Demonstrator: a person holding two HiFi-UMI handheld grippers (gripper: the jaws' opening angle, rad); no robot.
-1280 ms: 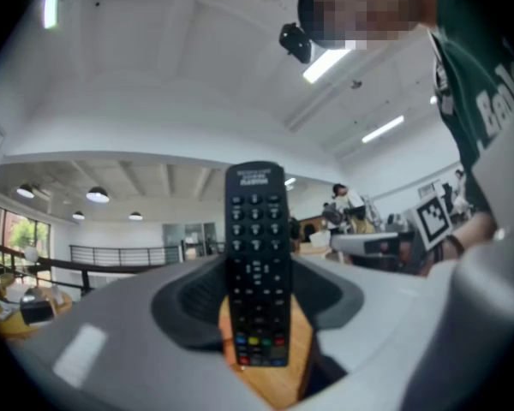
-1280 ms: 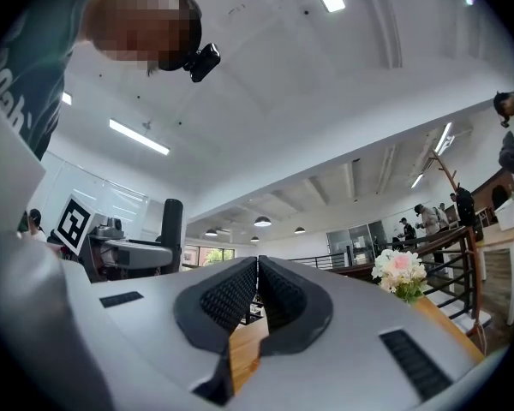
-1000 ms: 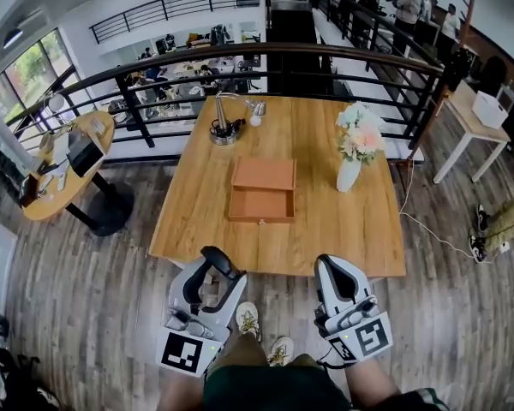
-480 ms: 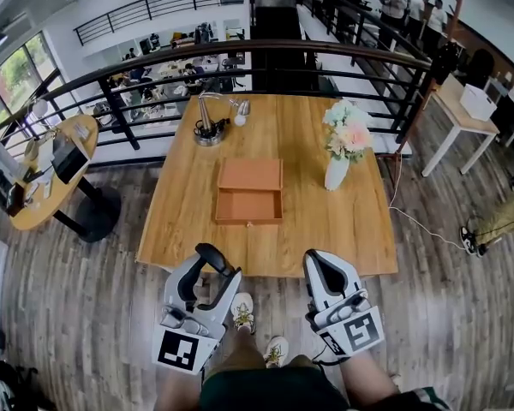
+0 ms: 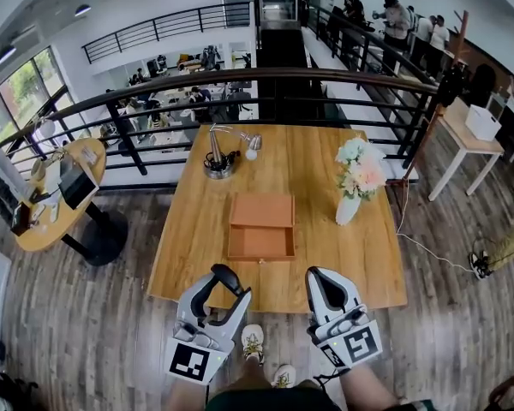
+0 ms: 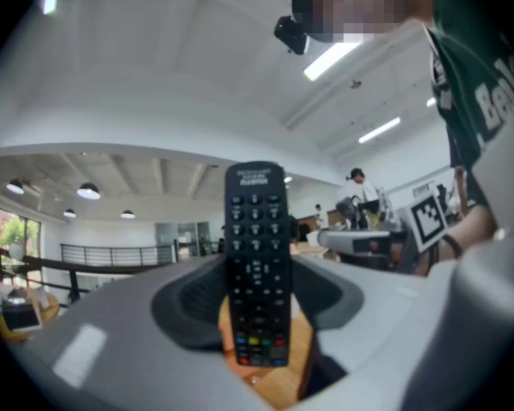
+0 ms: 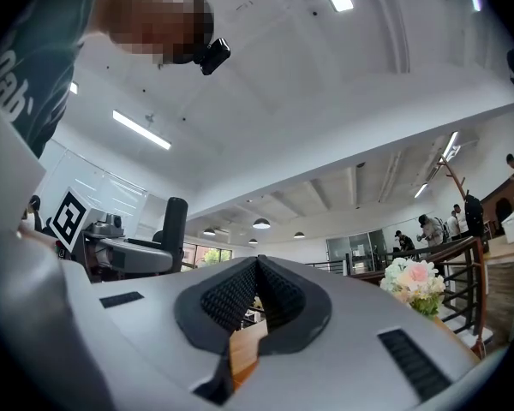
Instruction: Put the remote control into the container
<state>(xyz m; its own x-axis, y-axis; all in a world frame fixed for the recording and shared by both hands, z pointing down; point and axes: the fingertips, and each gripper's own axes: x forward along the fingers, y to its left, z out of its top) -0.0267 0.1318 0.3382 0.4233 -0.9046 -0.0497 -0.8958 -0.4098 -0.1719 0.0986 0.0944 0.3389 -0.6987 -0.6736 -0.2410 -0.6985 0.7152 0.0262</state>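
Note:
A black remote control stands upright between the jaws of my left gripper, which is shut on its lower half. In the head view the left gripper reaches over the near edge of the wooden table with the remote control in it. The container, an open orange-brown box, lies at the table's middle, just ahead of the left gripper. My right gripper sits beside it, shut and empty; the pads meet in the right gripper view.
A white vase of flowers stands on the table's right side, and a desk lamp with a holder at its far left. A dark railing runs behind the table. A round side table is off to the left.
Both grippers have moved forward, from short of the table to over its near edge. The remote stays held in the left gripper.

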